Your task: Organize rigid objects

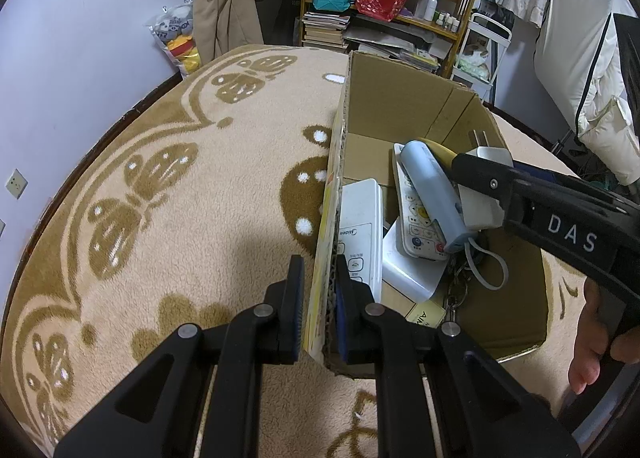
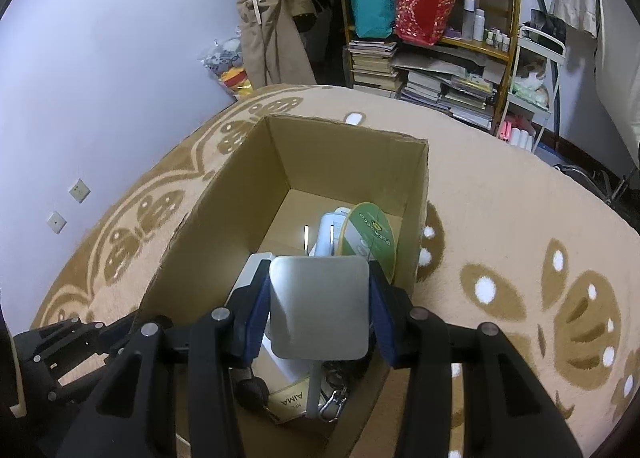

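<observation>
An open cardboard box [image 1: 396, 105] [image 2: 224, 209] stands on a patterned blanket. My left gripper [image 1: 320, 290] is shut on the box's left wall. My right gripper [image 2: 318, 310] is shut on a white plug adapter [image 2: 320, 306] with two metal prongs and holds it above the box's inside; it also shows in the left wrist view [image 1: 486, 155]. In the box lie a white Midea remote [image 1: 360, 225], a second white remote [image 1: 416, 217], a pale blue device with a strap [image 1: 434, 189], a white flat block [image 1: 408, 270], keys [image 1: 460, 282] and a green-yellow round pack [image 2: 370, 234].
The beige and brown blanket [image 1: 180, 185] spreads around the box. A wooden shelf [image 2: 436, 41] with bags, books and bottles stands behind. Clothes hang at the back [image 1: 224, 1]. A bag of plush toys [image 1: 180, 33] sits by the wall.
</observation>
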Motion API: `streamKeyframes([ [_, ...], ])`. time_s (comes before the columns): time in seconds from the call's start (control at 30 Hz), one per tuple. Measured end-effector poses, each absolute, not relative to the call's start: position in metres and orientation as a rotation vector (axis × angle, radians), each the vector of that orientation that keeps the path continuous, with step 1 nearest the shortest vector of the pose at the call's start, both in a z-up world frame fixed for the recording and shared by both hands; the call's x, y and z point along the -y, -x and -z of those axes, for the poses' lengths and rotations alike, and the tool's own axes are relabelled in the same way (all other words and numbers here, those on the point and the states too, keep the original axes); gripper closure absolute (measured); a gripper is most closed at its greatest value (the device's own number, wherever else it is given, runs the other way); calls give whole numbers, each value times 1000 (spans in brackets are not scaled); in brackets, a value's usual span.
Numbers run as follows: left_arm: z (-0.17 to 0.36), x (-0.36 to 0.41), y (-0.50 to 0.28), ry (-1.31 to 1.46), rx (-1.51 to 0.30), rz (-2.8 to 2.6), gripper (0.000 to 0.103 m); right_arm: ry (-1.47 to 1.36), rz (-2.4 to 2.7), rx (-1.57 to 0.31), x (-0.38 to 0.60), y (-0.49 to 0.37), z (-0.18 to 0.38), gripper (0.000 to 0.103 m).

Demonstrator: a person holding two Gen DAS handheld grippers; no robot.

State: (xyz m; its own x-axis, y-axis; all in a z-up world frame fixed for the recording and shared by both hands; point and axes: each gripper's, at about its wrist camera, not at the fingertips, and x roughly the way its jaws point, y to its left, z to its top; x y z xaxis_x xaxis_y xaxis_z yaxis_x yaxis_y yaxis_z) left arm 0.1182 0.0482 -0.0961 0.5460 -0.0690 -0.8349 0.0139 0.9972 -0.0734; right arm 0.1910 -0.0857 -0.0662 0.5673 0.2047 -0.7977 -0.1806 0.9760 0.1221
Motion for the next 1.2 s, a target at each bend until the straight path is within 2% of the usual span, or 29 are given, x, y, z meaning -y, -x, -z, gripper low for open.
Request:
streamKeyframes([
  [0.33, 96, -48, -118, 61, -992, 48, 89, -46, -253, -915, 92, -187, 55, 50],
  [0.47, 96, -48, -118, 61, -994, 46, 89, -56, -254, -892, 98, -184, 47, 38],
  [0.63, 94, -48, -117, 57, -991, 44, 88, -50, -238, -895, 107, -180, 41, 33],
  [0.7, 93, -47, -117, 52, -993, 42, 88, -63, -235, -894, 113, -178, 40, 25],
  [0.93, 77, -40, -113, 11, -950, 47, 87, -87, -208, -906, 130, -168, 39, 22],
  [1.03, 71, -38, -112, 4, -948, 58, 85, -110, -208, -900, 139, -161, 37, 12],
  [1.13, 63, -35, -106, -32, -922, 52, 76, -114, -202, -884, 145, -153, 31, 9],
  [1.2, 54, -32, -101, -55, -892, 42, 59, -106, -194, -876, 149, -149, 27, 8],
])
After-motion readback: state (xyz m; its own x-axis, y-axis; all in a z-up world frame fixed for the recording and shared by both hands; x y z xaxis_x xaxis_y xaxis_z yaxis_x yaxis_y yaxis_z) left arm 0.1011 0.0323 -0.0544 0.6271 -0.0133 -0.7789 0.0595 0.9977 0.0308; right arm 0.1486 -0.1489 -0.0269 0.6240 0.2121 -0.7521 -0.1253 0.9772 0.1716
